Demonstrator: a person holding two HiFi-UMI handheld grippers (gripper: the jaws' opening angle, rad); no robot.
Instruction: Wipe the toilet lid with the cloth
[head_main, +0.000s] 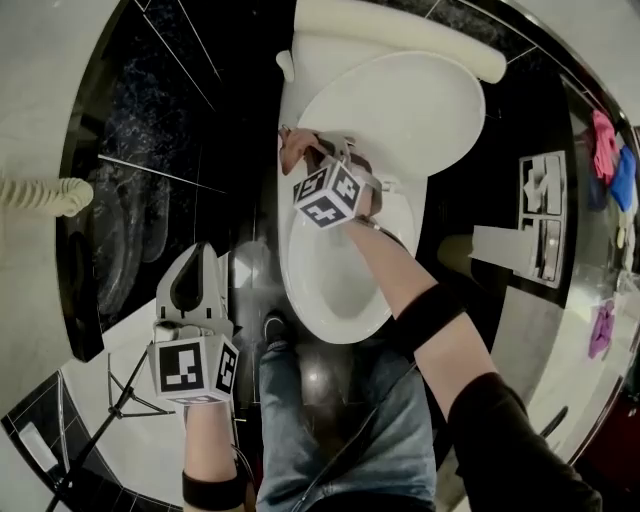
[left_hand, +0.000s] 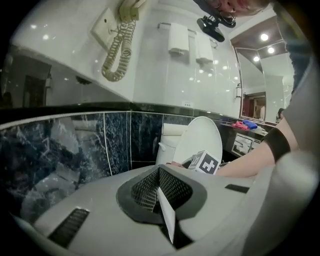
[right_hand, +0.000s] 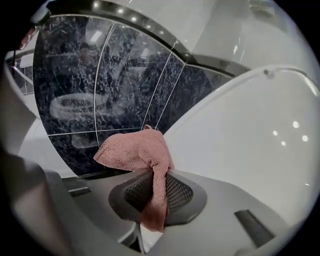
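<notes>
- right gripper (right_hand: 154, 195): fingers (right_hand: 179, 192) clenched on the cloth (right_hand: 135, 150), which bunches above them just beside the raised toilet lid (right_hand: 250, 145).
- left gripper (left_hand: 159, 187): fingers pressed together, nothing between them, well apart from the lid.
- handling, my judgement: i'd lay the loose bunch flat on the lid, press lightly, and sweep in overlapping passes while keeping the grip firm.
</notes>
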